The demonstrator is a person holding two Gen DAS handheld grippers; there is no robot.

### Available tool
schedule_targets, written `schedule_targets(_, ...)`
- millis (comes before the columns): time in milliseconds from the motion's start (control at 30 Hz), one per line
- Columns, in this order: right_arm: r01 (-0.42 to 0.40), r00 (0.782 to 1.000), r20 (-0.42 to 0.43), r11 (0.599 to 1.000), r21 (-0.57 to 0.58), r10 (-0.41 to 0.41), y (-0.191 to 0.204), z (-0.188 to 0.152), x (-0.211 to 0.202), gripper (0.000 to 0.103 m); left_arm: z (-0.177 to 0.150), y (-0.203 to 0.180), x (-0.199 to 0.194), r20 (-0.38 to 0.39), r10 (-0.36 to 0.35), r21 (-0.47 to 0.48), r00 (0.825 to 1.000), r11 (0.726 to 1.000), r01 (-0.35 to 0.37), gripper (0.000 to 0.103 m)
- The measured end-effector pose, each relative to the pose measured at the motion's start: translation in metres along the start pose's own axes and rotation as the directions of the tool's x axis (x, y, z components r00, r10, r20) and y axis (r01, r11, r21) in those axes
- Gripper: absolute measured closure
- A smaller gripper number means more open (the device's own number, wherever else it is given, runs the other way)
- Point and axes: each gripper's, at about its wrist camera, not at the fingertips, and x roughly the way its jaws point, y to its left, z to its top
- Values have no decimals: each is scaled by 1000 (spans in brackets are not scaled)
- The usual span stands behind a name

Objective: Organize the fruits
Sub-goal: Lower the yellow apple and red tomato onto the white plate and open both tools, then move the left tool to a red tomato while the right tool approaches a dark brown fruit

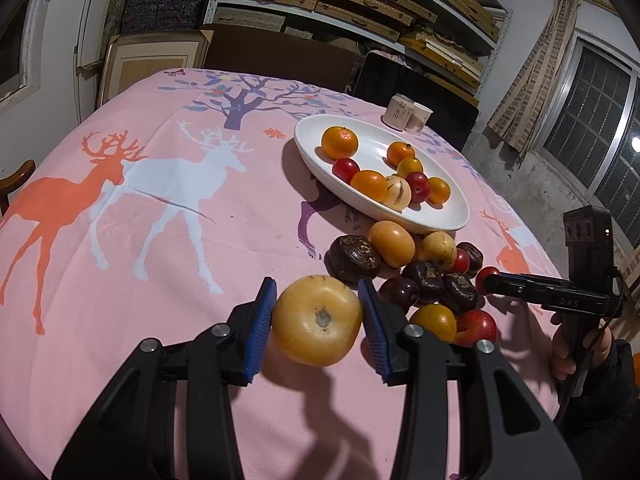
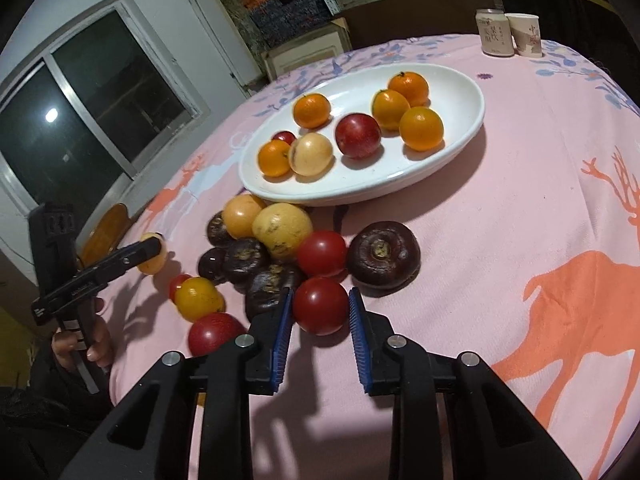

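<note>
Sharp fisheye views, hard overhead shadows

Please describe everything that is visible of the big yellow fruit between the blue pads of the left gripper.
The big yellow fruit is round and a little flattened, with smooth, waxy-looking yellow-orange skin and fine speckles. A dark, dry calyx spot faces the camera, so it lies tilted on its side. The left gripper is shut on it, one ribbed blue pad on each flank. It sits over the pink tablecloth, apart from the fruit pile; whether it rests on the cloth cannot be told.
</note>
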Motion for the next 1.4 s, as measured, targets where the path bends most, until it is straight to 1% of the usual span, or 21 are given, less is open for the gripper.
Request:
schedule_targets(100, -26, 998, 58, 1000, -7, 27, 4, -2, -15, 75, 2, -4, -6, 23, -25, 10, 999, 1000, 25, 62)
schedule_targets(167, -20, 994, 108, 1000, -25, 22, 7, 0, -25, 75, 8, -13, -4, 9, -49, 23, 999, 999, 48, 62)
schedule_targets(233, 6, 986, 169, 999, -45, 2, 10, 10, -36, 75, 20, -32, 2, 1, -68, 61, 998, 996, 67, 62)
schedule_targets(333, 74, 963, 262, 996, -44, -60, 11, 29, -47, 75, 43, -63, 17, -7, -105, 106, 994, 989, 105, 62)
schedule_targets(367, 97, 952, 296, 995, -38, -82, 11, 38, -49, 75, 50, -72, 23, -6, -122, 115, 993, 986, 122, 61)
schedule_targets(467, 154, 927, 351, 987, -35, -132, 5, 60, -45, 75, 70, -94, 48, -17, -145, 143, 989, 979, 146, 61)
schedule_targets(533, 155, 933, 333, 987, -35, -134, -3, 72, -35, 75, 79, -102, 70, -48, -153, 139, 987, 977, 159, 61)
schedule_targets(633, 136, 949, 293, 990, -32, -120, -15, 80, -19, 75, 84, -106, 97, -88, -145, 132, 985, 979, 156, 61)
schedule_targets(733, 128, 959, 259, 992, -24, -117, -21, 80, -6, 75, 81, -108, 113, -121, -136, 140, 983, 978, 153, 61)
schedule_targets(800, 132, 965, 231, 991, -25, -123, -23, 81, 3, 75, 80, -109, 119, -128, -124, 152, 984, 978, 143, 60)
schedule_targets(833, 135, 966, 226, 990, -30, -125, -22, 80, 5, 74, 80, -107, 121, -134, -125, 146, 983, 979, 145, 59)
schedule_targets(867, 137, 967, 223, 990, -36, -126, -21, 80, 7, 74, 81, -105, 124, -136, -131, 135, 982, 979, 150, 53)
schedule_targets(900, 141, 967, 220, 989, -39, -129, -21, 80, 9, 71, 82, -103, 125, -138, -136, 124, 981, 980, 153, 51)
schedule_targets(933, 139, 969, 214, 990, -41, -127, -21, 80, 10, 61, 82, -101, 126, -136, -134, 119, 982, 981, 150, 50)
schedule_targets(1000, 142, 967, 219, 989, -41, -130, -21, 79, 10, 57, 83, -98, 124, -125, -141, 113, 982, 981, 155, 49)
schedule_targets(1133, 139, 962, 242, 990, -32, -127, -24, 76, 4, 55, 82, -95, 110, -76, -161, 113, 984, 979, 169, 48)
schedule_targets(1167, 138, 961, 247, 990, -26, -128, -26, 75, 2, 54, 81, -92, 105, -59, -163, 114, 985, 979, 169, 46)
schedule_targets(1200, 138, 959, 253, 990, -16, -129, -29, 73, 0, 51, 80, -91, 100, -46, -164, 115, 985, 979, 168, 43)
schedule_targets(1267, 144, 955, 262, 990, -5, -138, -31, 71, -4, 46, 77, -83, 84, -6, -150, 109, 989, 983, 150, 34)
schedule_targets(1333, 158, 948, 279, 987, 4, -153, -32, 69, -8, 40, 72, -75, 67, 26, -151, 89, 988, 985, 148, 29)
schedule_targets(1400, 157, 941, 300, 987, 15, -155, -33, 67, -14, 37, 64, -65, 50, 43, -150, 67, 988, 987, 147, 24)
